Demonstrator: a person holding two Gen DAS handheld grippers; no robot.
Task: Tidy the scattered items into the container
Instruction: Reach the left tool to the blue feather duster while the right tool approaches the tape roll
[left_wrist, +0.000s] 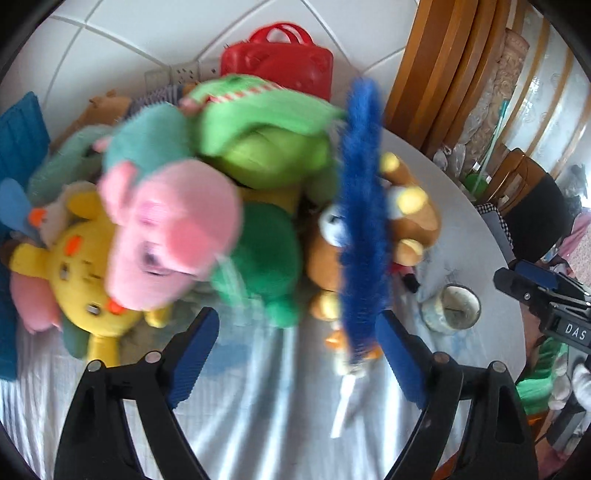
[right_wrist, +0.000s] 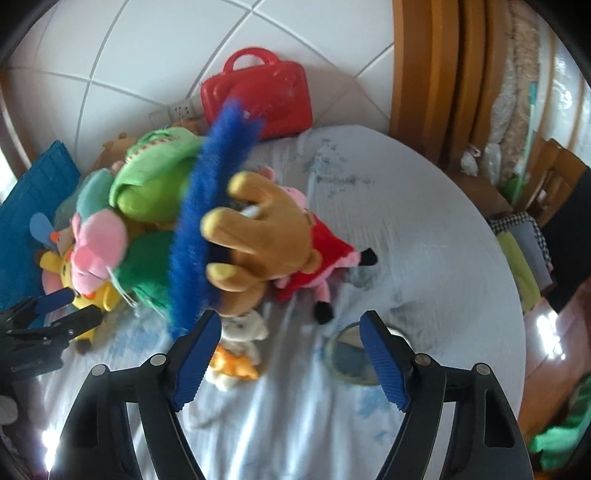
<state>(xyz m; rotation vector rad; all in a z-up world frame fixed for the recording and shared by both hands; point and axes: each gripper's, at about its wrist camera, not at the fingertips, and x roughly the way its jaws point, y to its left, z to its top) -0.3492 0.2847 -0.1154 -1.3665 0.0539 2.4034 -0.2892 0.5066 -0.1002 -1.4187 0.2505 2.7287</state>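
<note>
Plush toys (left_wrist: 173, 221) heaped just ahead of left tool (left_wrist: 295, 354) and right tool (right_wrist: 291, 358); both gape, empty.

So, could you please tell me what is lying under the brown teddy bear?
Under the brown teddy bear, a pig doll in a red dress sticks out to its right, and a small white and orange toy lies just in front. Whatever lies beneath its body stays covered.

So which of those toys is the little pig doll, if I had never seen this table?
Start at the red plastic case standing against the tiled wall, then come forward along the right edge of the toy heap. The pig doll lies on the pale tablecloth against the brown bear. It alone wears a red dress, with pink limbs ending in black feet.
</note>
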